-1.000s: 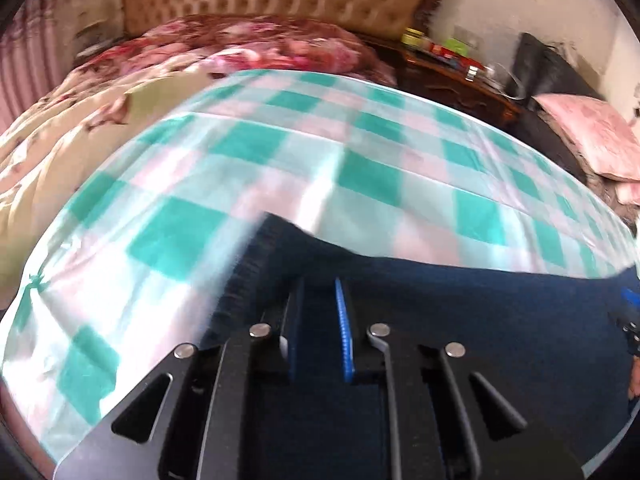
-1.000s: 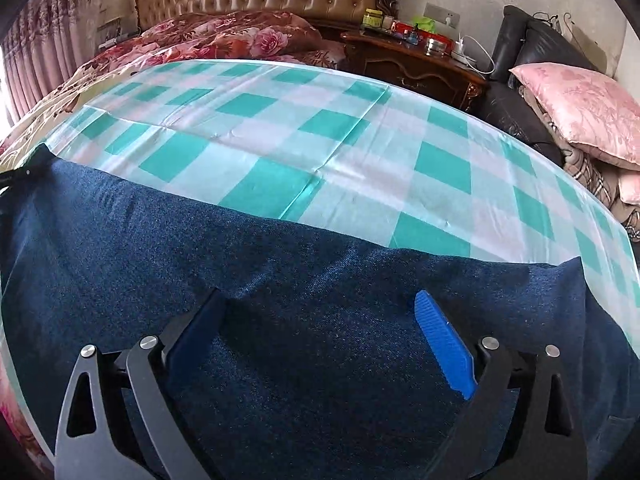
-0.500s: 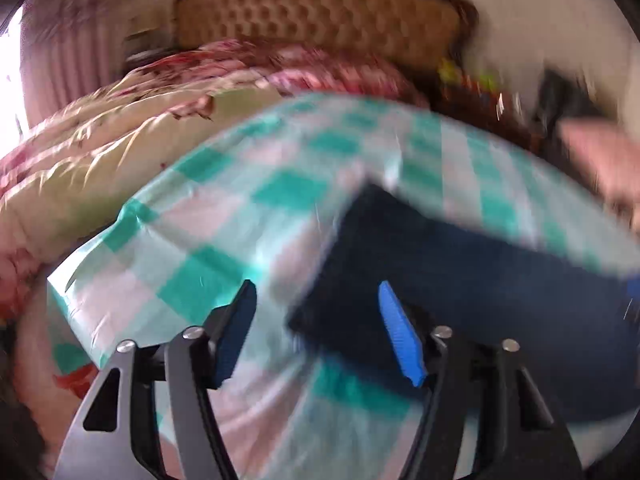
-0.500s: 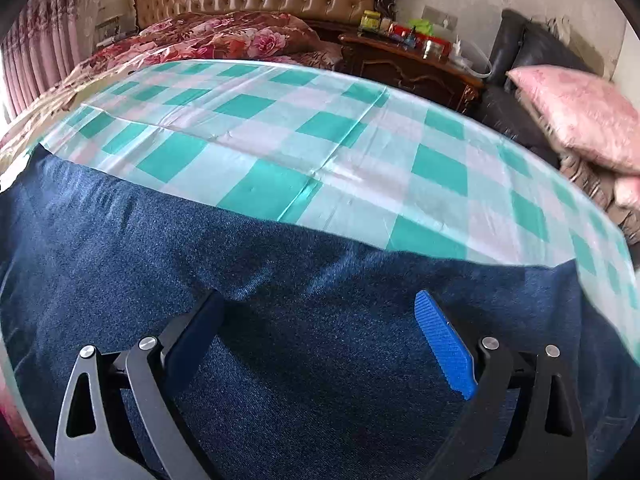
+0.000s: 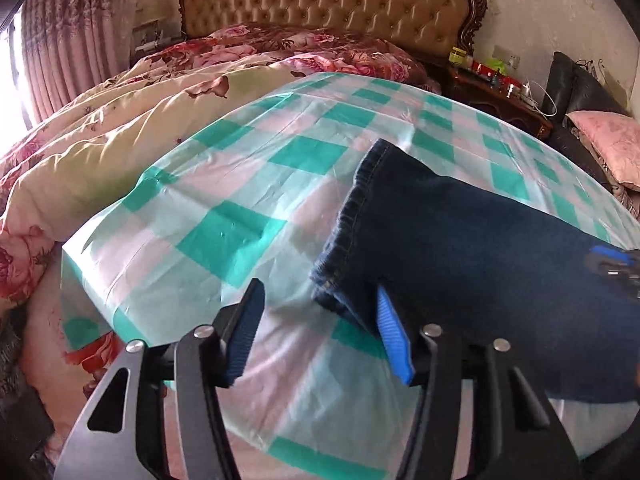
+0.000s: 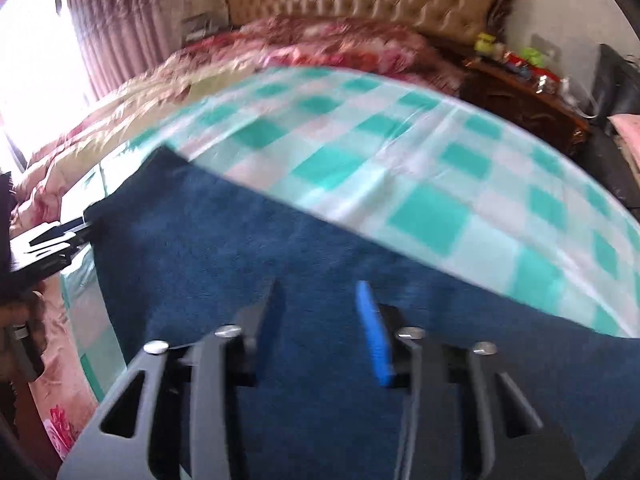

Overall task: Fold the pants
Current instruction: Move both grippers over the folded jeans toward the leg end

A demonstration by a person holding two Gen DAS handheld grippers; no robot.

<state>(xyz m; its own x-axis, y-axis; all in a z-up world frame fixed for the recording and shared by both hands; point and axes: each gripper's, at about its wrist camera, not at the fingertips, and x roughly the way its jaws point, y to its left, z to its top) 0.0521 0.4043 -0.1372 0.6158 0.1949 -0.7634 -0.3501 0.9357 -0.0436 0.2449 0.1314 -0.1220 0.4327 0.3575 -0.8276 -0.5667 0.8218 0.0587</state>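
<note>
1. Now the left gripper (image 5: 318,332) has its jaws half open over the checked sheet (image 5: 224,216), gripping nothing, beside the pants (image 5: 480,248) hem.
2. Right gripper (image 6: 320,320): jaws just narrowed above the pants lying flat on the bed; whether they pinch denim I cannot tell.

The pants (image 5: 480,248) are dark indigo denim, with hem stitching in a paler thread. They lie on a cover sheet (image 5: 240,208) checked in teal green, pale pink and whitish squares. Beside it the quilt (image 5: 100,148) is cream to pale yellow-green with pink and dark red roses, turning deep crimson floral toward the headboard (image 5: 332,0), which is tan, button-tufted, in a dark carved wooden frame. The curtain (image 5: 68,40) is dusty pink with a faint flower print. A pillow (image 5: 608,144) at the right is soft pink. The left tongs (image 5: 320,332) are black with bright blue pads (image 5: 394,344); the right tongs (image 6: 320,320) match.
</note>
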